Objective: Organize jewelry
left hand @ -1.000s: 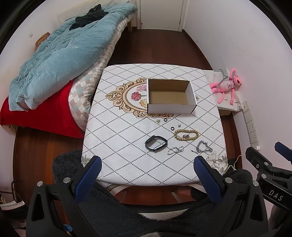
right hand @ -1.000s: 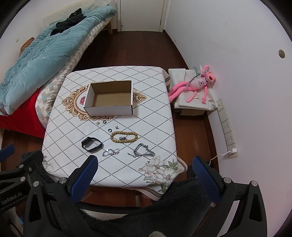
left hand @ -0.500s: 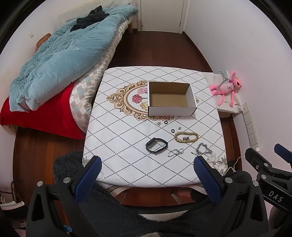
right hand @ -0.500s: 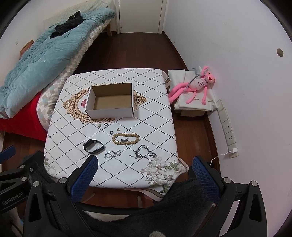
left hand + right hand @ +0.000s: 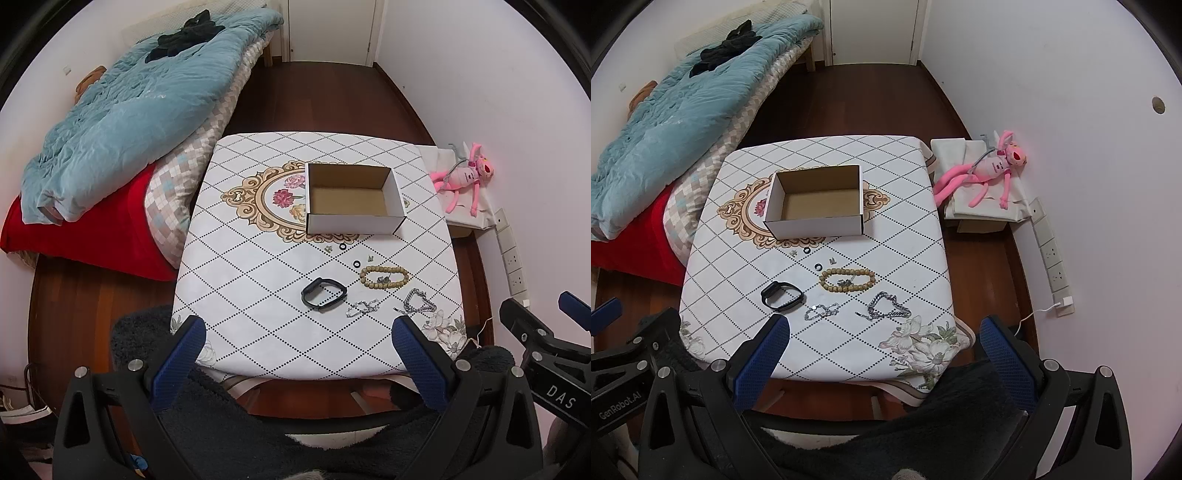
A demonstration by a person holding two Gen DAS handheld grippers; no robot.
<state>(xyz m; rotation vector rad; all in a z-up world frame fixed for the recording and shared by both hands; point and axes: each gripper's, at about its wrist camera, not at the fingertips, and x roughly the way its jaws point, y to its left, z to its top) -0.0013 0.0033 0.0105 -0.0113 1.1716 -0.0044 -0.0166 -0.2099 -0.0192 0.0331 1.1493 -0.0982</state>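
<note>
An empty open cardboard box (image 5: 351, 199) (image 5: 816, 206) stands on a small table with a diamond-pattern cloth (image 5: 258, 277) (image 5: 905, 240). In front of it lie a black band (image 5: 324, 293) (image 5: 782, 294), a wooden bead bracelet (image 5: 385, 277) (image 5: 847, 280), two silver chains (image 5: 363, 308) (image 5: 417, 301) (image 5: 822, 311) (image 5: 884, 311), two small black rings (image 5: 356, 263) (image 5: 818, 266) and tiny earrings. My left gripper (image 5: 295, 332) and right gripper (image 5: 882, 332) are both open and empty, held high above the table's near edge.
A bed with a blue quilt (image 5: 129, 110) and red blanket (image 5: 74, 229) is left of the table. A pink plush toy (image 5: 986, 173) lies on a low box by the right wall. A dark fuzzy chair (image 5: 258, 443) is below the grippers.
Both grippers have risen and pulled back a little; the table looks smaller and farther. Nothing on the table has moved.
</note>
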